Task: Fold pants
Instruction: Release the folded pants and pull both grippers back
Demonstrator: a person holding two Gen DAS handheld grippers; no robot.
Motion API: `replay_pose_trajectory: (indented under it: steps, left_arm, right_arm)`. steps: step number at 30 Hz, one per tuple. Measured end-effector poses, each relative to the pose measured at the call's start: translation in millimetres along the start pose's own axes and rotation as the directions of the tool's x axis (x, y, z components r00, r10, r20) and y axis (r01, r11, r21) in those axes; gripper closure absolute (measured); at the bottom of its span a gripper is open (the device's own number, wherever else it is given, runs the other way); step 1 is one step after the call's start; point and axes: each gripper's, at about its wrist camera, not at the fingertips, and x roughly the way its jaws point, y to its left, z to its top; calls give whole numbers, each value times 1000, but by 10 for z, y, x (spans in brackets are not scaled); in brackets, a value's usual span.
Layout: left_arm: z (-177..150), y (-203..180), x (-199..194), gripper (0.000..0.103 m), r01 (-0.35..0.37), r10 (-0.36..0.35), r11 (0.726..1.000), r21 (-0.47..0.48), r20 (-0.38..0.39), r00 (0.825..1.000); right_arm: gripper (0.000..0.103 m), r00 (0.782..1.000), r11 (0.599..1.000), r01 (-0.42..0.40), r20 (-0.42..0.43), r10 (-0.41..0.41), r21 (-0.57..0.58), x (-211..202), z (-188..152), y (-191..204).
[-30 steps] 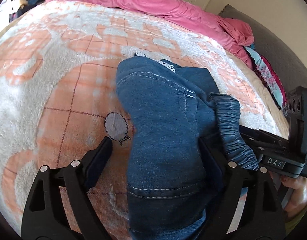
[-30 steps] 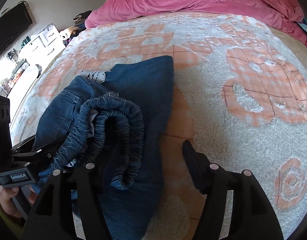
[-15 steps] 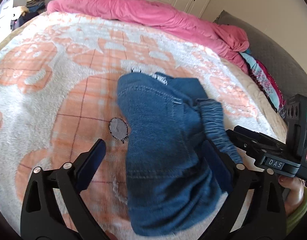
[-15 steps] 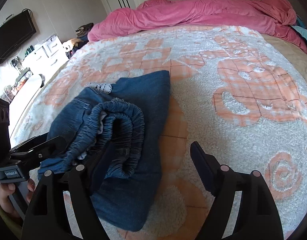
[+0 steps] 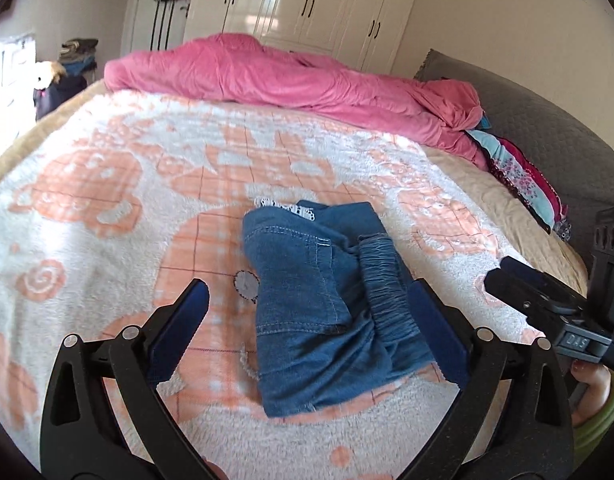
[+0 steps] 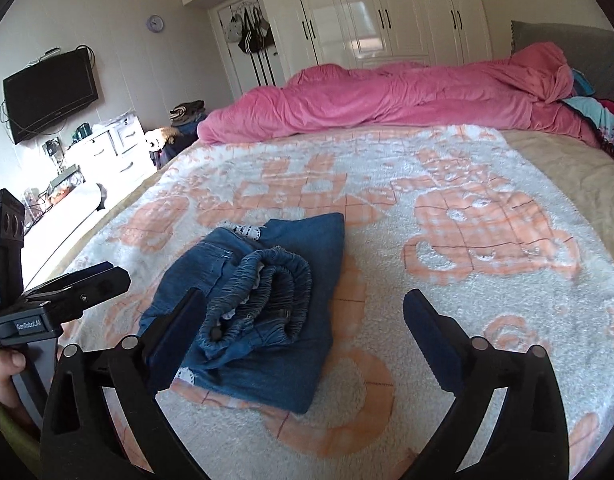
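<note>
The folded blue denim pants (image 5: pixel 307 304) lie in a compact bundle on the white and orange blanket (image 5: pixel 107 200), elastic waistband rolled on top (image 6: pixel 275 284). My left gripper (image 5: pixel 307 286) hovers above the bundle with its jaws wide apart, and its pads touch nothing. My right gripper (image 6: pixel 304 296) is above the bundle's right side. Its jaws are opening, and the pants lie below and clear of both pads. Each gripper shows in the other's view: the right one (image 5: pixel 547 300) at the right edge, the left one (image 6: pixel 67 292) at the left edge, each held by a hand.
A pink duvet (image 5: pixel 287 76) is heaped along the far side of the bed. Patterned pillows (image 5: pixel 519 176) and a grey headboard (image 5: pixel 547 128) are on the right. White wardrobes (image 6: pixel 387 12), a wall TV (image 6: pixel 51 92) and a white dresser (image 6: pixel 115 148) stand beyond the bed.
Both grippers have risen and pulled back from the pants, which look smaller now. The right gripper's jaws have spread wider, off the waistband. The bundle stays put.
</note>
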Motion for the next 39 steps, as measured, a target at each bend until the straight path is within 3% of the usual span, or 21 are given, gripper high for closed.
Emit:
replay_pose_trajectory:
  steps: [8,17,30,39]
  left_arm:
    - [-285,-5,-322,9,-7,6,1000,-22,-3,1000]
    - [-615,19,-540,9,-24,22,998,-55,-45,999]
    - [-1045,-53,-542,9,-51,47,998,-31,-138,989]
    - [-1115,20,-399,9,-72,65,997,-36,-167,984]
  right_arm:
    - [5,998,1000,7,57,-7,-7,-409,-196,73]
    - [5,1000,1000,-3,31,4,-23,-715,-480,189]
    - [5,996,996,40,-73,-46,-78,-712,-864,335]
    - [5,989,992,80,-118,-91,-95,-524,-974,316]
